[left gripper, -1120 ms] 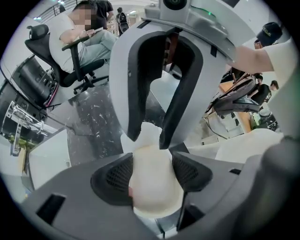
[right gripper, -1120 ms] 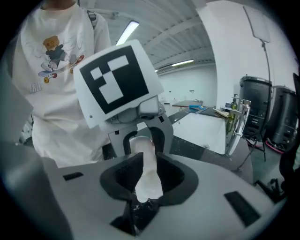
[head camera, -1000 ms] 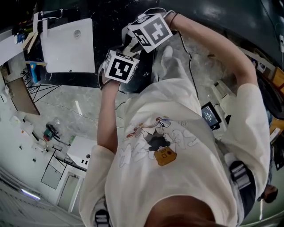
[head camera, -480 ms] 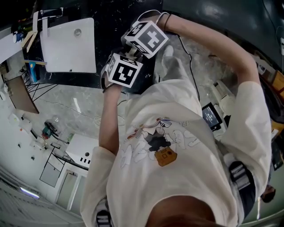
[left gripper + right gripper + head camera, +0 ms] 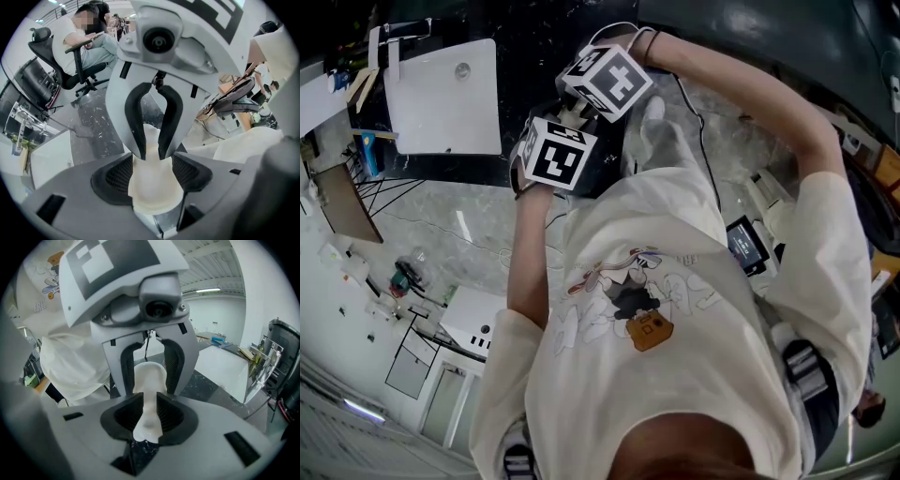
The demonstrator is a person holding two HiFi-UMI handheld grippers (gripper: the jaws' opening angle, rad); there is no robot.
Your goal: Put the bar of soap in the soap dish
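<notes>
Meeting tip to tip, the left gripper (image 5: 152, 177), angled steeply down, clamps the soap bar (image 5: 150, 376); the right gripper (image 5: 149, 412), its jaws just closing, pinches the opposite end.

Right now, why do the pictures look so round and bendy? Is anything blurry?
Head view: a wide lens curves the room's edges. Left gripper view: round, dark corners; the seated person has a blurred-over face. Right gripper view: equally round; the close bar of soap looks soft.

Left tool (image 5: 151, 174) and right tool (image 5: 149, 409) nose to nose on one soap bar (image 5: 150, 376), right jaws just tightened
</notes>
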